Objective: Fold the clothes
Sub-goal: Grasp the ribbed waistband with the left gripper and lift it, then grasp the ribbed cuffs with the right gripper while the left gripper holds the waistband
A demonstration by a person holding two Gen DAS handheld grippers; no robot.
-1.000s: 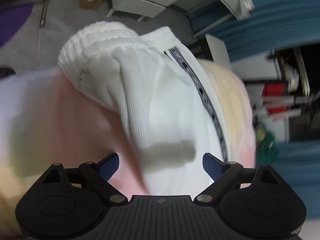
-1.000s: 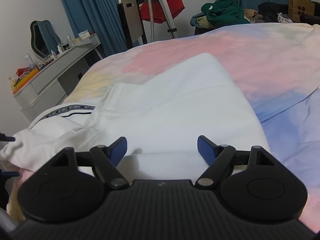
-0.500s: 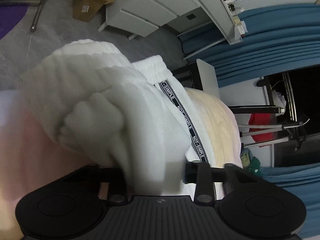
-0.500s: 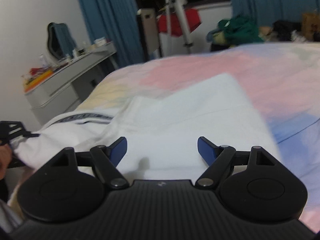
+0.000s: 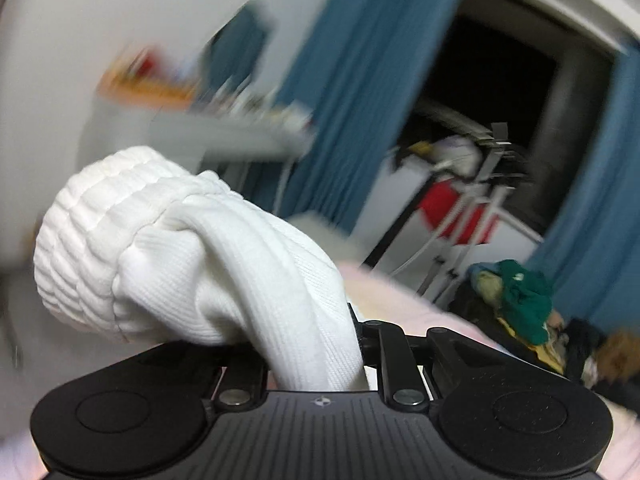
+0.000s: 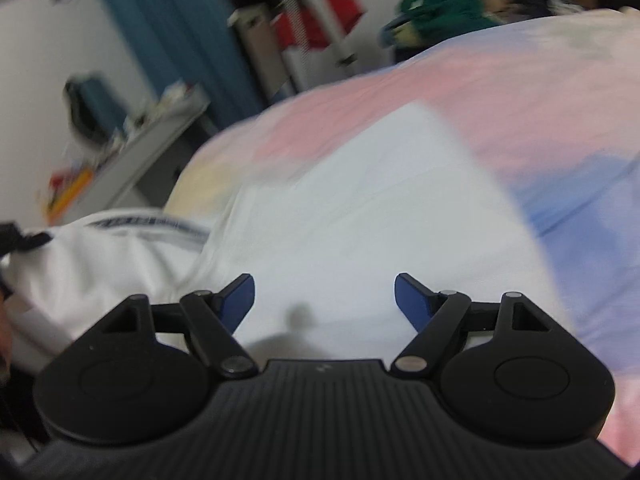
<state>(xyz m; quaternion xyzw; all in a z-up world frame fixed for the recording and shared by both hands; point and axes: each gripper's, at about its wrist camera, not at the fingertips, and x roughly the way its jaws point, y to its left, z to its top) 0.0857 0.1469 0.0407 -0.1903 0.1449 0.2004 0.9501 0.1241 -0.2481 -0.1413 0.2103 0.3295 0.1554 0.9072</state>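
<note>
- Left wrist view: we see our left gripper (image 5: 316, 364) clamped on a bunch of the white garment (image 5: 192, 264); its jaws have just been closing and the cloth now fills the gap between them. The fabric is a fine ribbed knit, and the end that bulges up to the left is a thick, ridged elastic band, probably a waistband or cuff, though blur makes that uncertain.
- Behind it we make out smeared blue curtains (image 5: 352, 92), a drying rack (image 5: 472, 208) with something red on it, and a green heap of clothes (image 5: 520, 300).
- Right wrist view: our right gripper (image 6: 324, 300) has its blue pads spread wide with nothing between them, hovering just above the flat, smooth body of the white garment, which lies on a bedspread (image 6: 520, 92) of soft pink, blue and yellow patches. A dark printed stripe (image 6: 148, 226) runs along the garment at the left.
- Risk, as we judge it: the left grip holds a thick, springy wad, so layers could slide out during a lift and leave the fold lopsided.
- With the right tool not pinning the cloth, pulling could drag the whole piece across the slippery cover and wrinkle it.
</note>
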